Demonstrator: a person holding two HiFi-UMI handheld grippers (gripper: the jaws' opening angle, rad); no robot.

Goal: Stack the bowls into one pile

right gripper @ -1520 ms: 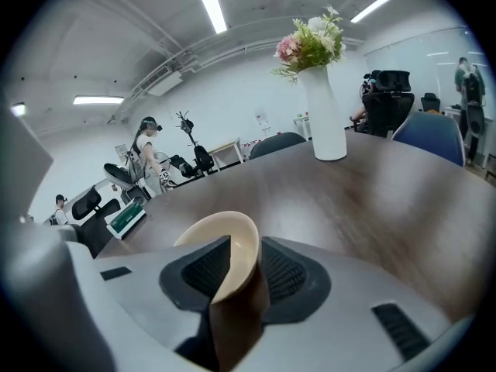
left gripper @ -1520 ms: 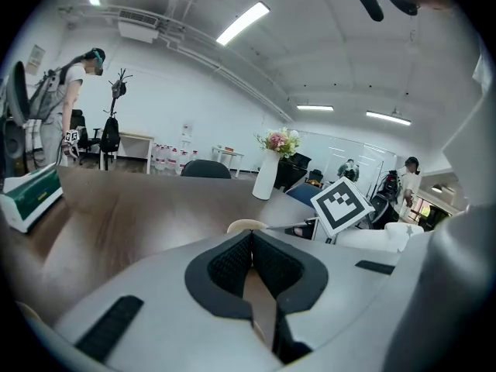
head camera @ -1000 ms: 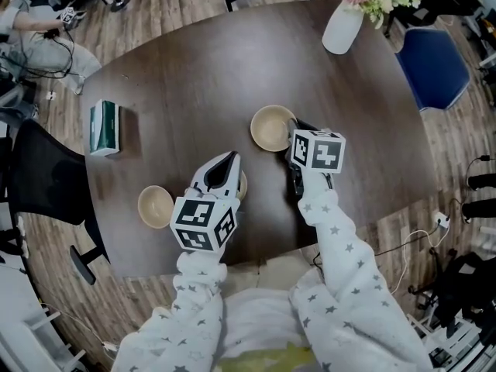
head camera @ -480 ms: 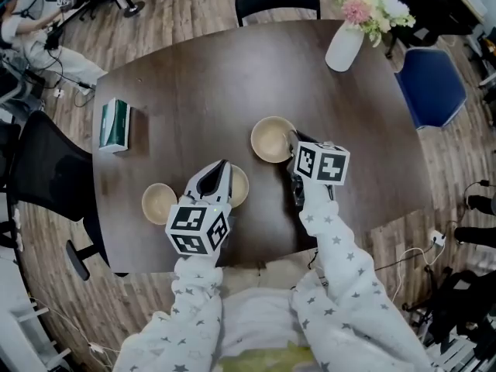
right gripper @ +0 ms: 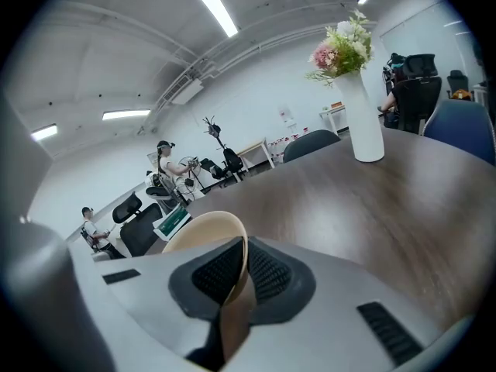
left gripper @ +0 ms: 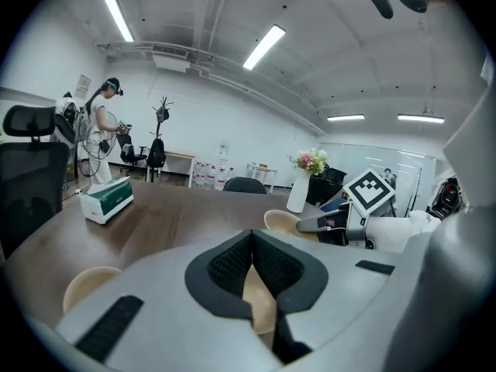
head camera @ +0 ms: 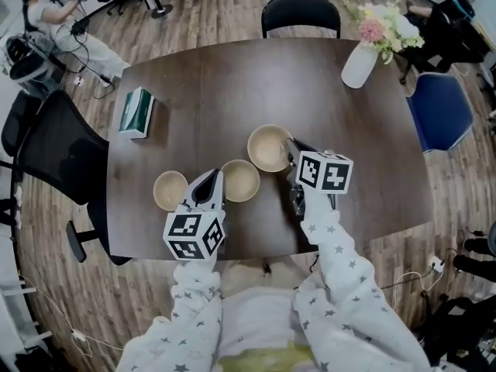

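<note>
Three tan bowls are on the dark round table point(head camera: 201, 84). In the head view my left gripper point(head camera: 218, 175) is shut on the left rim of the middle bowl point(head camera: 242, 181). The left gripper view shows that rim point(left gripper: 260, 301) pinched between the pads of my left gripper point(left gripper: 252, 242). My right gripper point(head camera: 291, 149) is shut on the right rim of the larger bowl point(head camera: 269, 147). Seen from the right gripper point(right gripper: 242, 242), that bowl point(right gripper: 203, 232) stands tilted in the jaws. The third bowl point(head camera: 170, 190) sits alone at the left, also seen as the bowl point(left gripper: 87, 285) beside my left gripper.
A green tissue box point(head camera: 138, 112) lies at the table's left. A white vase of flowers point(head camera: 361, 62) stands at the far right. A black chair point(head camera: 48, 152) is at the left, another chair point(head camera: 301, 12) at the far side, a blue chair point(head camera: 439, 108) at the right.
Both grippers have moved with their bowls. The middle bowl, mostly hidden under the left gripper before, now shows beside it and sits closer to the right gripper's bowl.
</note>
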